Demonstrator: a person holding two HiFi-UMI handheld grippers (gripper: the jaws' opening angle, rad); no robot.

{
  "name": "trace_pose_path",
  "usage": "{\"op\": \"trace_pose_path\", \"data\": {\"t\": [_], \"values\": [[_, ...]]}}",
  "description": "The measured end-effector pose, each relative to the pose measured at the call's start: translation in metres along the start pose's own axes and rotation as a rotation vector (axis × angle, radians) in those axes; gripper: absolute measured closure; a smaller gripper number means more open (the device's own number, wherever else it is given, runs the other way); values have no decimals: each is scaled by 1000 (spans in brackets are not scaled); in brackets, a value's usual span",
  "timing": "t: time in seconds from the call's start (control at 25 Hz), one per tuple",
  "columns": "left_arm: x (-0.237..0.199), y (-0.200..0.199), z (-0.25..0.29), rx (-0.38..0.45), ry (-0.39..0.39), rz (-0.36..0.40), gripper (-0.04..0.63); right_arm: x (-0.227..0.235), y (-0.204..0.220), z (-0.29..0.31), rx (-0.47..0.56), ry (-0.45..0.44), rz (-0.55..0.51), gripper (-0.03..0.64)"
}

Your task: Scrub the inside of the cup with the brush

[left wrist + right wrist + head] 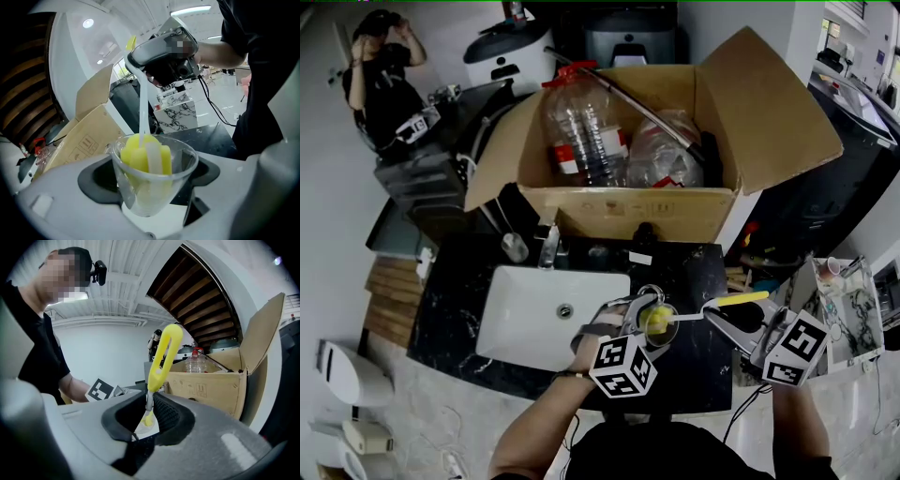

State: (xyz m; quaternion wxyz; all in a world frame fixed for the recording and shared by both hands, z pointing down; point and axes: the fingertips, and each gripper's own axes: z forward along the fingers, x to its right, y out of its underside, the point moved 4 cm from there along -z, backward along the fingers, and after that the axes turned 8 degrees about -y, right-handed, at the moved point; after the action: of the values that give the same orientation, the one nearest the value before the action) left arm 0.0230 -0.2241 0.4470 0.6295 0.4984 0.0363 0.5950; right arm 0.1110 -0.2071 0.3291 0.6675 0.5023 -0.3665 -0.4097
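Both grippers loaded: left gripper [150, 199] clamps the glass cup [182, 169] above the counter [698, 272], beside the sink [530, 323]. Right gripper [149, 412] pinches the brush [162, 357] handle. Sponge head sits inside cup; scrubbing appears underway, not finished.

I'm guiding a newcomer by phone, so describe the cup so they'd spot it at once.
Find the big open cardboard box behind the white sink. Just right of the sink, over the dark counter, the left tool grips a small cup. Unlike the plastic bottles in the box, it is clear and open-topped, with the yellow sponge head of the brush inside.
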Motion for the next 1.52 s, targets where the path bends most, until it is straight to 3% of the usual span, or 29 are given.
{"op": "trace_pose_path", "data": {"t": [0.12,0.24,0.36,0.48,0.64,0.84,1.04,1.52], "values": [[-6,4,0,-12,-24,-16,160,-4,-1,6,-18,52,-81,563],[-20,8,0,-15,-69,-94,160,-7,-7,4,-51,108,-183,558],[-38,15,-1,-33,-136,-161,160,-15,-10,1,-76,95,-206,560],[-51,20,-5,-43,-198,-209,159,-26,-6,0,-63,47,-141,575],[-64,19,-10,-25,-249,-264,159,-25,-5,-4,43,15,42,578],[-66,14,-12,-6,-253,-240,158,-23,-4,-1,148,-27,193,572],[-60,9,-11,6,-225,-203,159,-25,-1,10,172,-49,220,565],[-29,-2,-11,37,-89,-74,160,-20,-21,16,139,163,-120,575]]}}
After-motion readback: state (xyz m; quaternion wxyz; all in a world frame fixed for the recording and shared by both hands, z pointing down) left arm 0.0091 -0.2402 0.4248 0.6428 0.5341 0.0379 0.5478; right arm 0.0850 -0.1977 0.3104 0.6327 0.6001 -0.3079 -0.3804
